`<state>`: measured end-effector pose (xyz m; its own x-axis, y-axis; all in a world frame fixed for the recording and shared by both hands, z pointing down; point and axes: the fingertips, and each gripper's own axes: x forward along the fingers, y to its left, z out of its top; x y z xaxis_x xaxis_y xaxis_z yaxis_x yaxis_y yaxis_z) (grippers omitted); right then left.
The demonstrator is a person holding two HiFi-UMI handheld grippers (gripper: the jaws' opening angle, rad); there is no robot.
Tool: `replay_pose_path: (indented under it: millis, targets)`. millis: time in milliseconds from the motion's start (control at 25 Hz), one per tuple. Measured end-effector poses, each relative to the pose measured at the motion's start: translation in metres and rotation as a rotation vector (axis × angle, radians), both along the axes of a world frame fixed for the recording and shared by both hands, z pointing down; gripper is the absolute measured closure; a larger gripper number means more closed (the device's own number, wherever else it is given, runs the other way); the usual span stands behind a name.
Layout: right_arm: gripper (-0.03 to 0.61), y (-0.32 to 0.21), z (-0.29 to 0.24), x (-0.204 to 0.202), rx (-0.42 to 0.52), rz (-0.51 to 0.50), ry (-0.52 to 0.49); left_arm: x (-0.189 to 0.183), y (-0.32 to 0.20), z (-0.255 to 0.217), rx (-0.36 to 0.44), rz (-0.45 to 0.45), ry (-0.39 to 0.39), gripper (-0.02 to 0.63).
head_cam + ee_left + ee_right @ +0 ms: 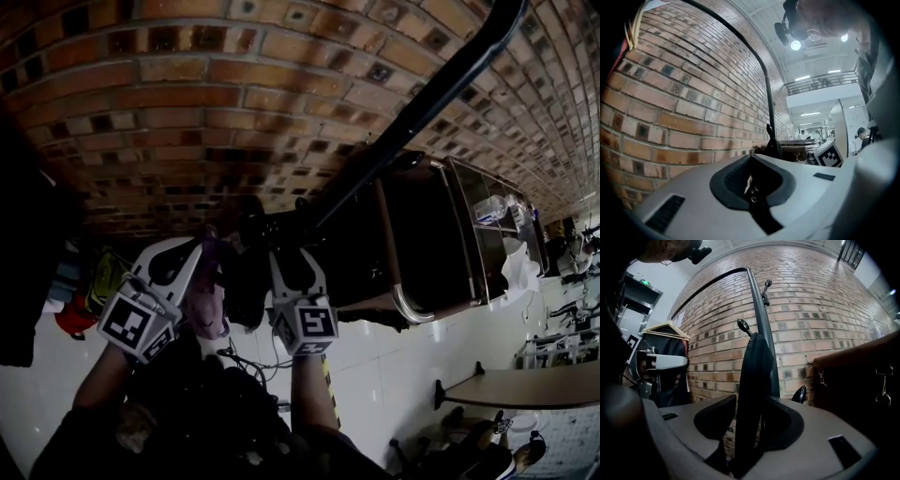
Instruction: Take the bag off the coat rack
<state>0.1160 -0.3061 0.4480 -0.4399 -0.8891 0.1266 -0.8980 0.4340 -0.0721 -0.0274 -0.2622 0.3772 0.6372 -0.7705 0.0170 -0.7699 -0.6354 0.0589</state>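
Pinching its limp strap (751, 380) in our right gripper (749, 420) — left gripper (752, 190) closed, empty — we judge the bag (862, 380) soft but weighty, best lifted by that strap.

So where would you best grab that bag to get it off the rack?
By its strap, just below the hook. It is a thin band hanging upright, narrow enough for two jaws, while the bag itself is broad. Come from the room side, since a brick wall stands behind the rack. The right gripper is shut on it there.
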Motion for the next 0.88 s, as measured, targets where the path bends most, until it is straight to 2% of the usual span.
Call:
replay_pose_path:
  millis: [120,240,560,680,880]
  targets:
    - [0.423,-0.007,-0.001,-0.001,0.009,0.023,0.024,0.005,-0.012,-0.001,0.003,0.032,-0.004,0.581]
    - [0.523,-0.008,-0.003,-0.004,0.013,0.029,0.052,0.012,-0.021,-0.004,0.012,0.071,-0.005,0.581]
    - [0.551,0.003,-0.013,-0.013,0.005,0.000,0.034,0.009,-0.041,-0.003,0.008,0.114,-0.011,0.581]
    - [0.552,0.005,-0.021,-0.022,0.022,-0.022,0.037,0.008,-0.049,0.003,0.009,0.127,-0.042,0.581]
    - [0.555,0.009,-0.050,-0.034,0.070,-0.043,0.003,0.010,-0.060,0.002,0.009,0.154,-0.022,0.581]
